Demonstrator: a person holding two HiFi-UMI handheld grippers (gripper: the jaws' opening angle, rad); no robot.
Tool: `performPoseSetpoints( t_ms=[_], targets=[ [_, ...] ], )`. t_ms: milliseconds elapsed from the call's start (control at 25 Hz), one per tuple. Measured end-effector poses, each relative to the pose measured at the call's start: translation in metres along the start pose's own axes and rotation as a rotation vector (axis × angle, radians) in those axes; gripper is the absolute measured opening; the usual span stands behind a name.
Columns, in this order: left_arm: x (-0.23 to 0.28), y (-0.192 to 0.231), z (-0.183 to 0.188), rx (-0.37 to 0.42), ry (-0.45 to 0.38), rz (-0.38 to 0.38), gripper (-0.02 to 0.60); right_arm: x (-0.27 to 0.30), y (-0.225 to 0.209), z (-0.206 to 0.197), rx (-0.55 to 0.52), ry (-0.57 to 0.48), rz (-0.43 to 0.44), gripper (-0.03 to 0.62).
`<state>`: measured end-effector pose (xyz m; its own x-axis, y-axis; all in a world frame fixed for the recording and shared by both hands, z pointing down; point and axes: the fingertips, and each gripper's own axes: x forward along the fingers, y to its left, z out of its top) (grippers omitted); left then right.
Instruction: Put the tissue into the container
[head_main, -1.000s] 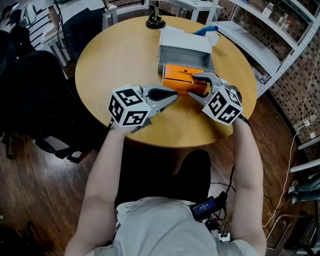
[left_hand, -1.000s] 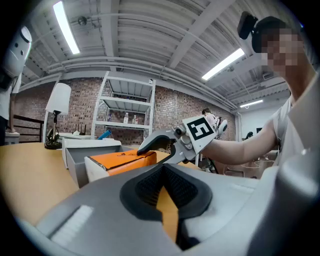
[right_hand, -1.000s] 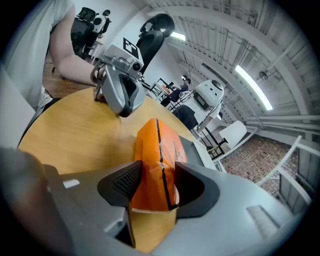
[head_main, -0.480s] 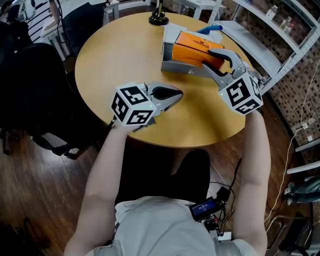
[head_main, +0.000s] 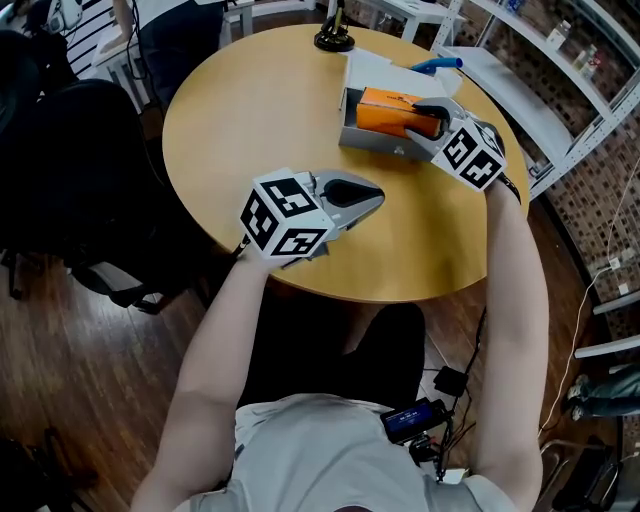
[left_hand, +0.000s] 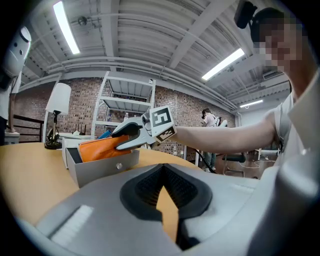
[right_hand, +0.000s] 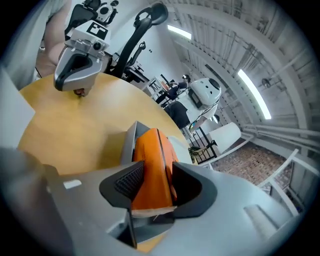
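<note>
An orange tissue pack (head_main: 388, 110) sits tilted in the open grey drawer-like container (head_main: 372, 146) at the far side of the round wooden table (head_main: 240, 120). My right gripper (head_main: 428, 116) reaches in from the right with the pack (right_hand: 152, 155) between its pads; its jaws are opening, but the pads still touch the pack. In the left gripper view the pack (left_hand: 97, 148) pokes above the container's wall (left_hand: 102, 167). My left gripper (head_main: 374, 196) rests low over the table nearer me, shut and holding nothing.
A black lamp base (head_main: 335, 40) stands at the table's far edge. A blue object (head_main: 437, 65) lies behind the container. White shelving (head_main: 560, 90) runs along the right. A black chair (head_main: 70, 180) stands left of the table.
My right gripper lifted the orange pack from the table in front of the container, carried it away from me and lowered it into the container. The left gripper stayed about where it was.
</note>
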<state>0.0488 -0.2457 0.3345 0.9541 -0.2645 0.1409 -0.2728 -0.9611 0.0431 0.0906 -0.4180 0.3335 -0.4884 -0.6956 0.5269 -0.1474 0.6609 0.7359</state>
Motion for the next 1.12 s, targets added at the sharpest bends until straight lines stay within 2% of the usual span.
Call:
performPoseSetpoints(
  t_ms=[120,200,280,400,480,560,600,720,760,920,1040,1120],
  targets=[
    [0.0,0.0,0.0,-0.001,-0.001,-0.003,0.0,-0.001,-0.002,-0.004,0.088,-0.004,0.023,0.181],
    [0.0,0.0,-0.001,-0.003,-0.001,-0.006,0.0,-0.013,-0.008,-0.004,0.141,-0.03,0.004,0.176],
    [-0.001,0.0,-0.002,-0.002,-0.001,-0.006,0.0,-0.032,-0.014,0.005,0.225,-0.103,-0.028,0.178],
    [-0.003,0.002,-0.001,0.0,-0.003,-0.003,0.0,-0.067,-0.014,0.025,0.41,-0.267,-0.066,0.172],
    [-0.003,0.001,-0.002,-0.001,-0.003,-0.003,0.0,-0.091,0.0,0.035,0.546,-0.383,-0.082,0.103],
    [-0.002,0.001,-0.003,-0.002,-0.002,-0.006,0.0,-0.104,0.02,0.036,0.65,-0.439,-0.091,0.013],
    [-0.002,0.001,-0.003,-0.001,-0.001,-0.007,0.0,-0.103,0.029,0.03,0.655,-0.412,-0.109,0.002],
    [-0.002,0.002,-0.001,0.001,-0.008,-0.002,0.0,-0.081,0.033,0.002,0.588,-0.234,-0.201,0.002],
    [-0.002,0.002,-0.001,0.0,-0.009,-0.001,0.0,-0.076,0.031,-0.005,0.615,-0.215,-0.208,0.002],
    [-0.001,-0.001,-0.003,-0.003,-0.005,-0.008,0.0,-0.07,0.031,-0.014,0.82,-0.296,-0.176,0.002],
    [-0.003,0.001,-0.001,0.0,-0.008,-0.004,0.0,-0.058,0.021,-0.029,0.873,-0.27,-0.211,0.0],
    [-0.002,0.001,0.0,0.0,-0.009,-0.002,0.0,-0.048,0.009,-0.039,0.947,-0.253,-0.222,0.0]
  ],
)
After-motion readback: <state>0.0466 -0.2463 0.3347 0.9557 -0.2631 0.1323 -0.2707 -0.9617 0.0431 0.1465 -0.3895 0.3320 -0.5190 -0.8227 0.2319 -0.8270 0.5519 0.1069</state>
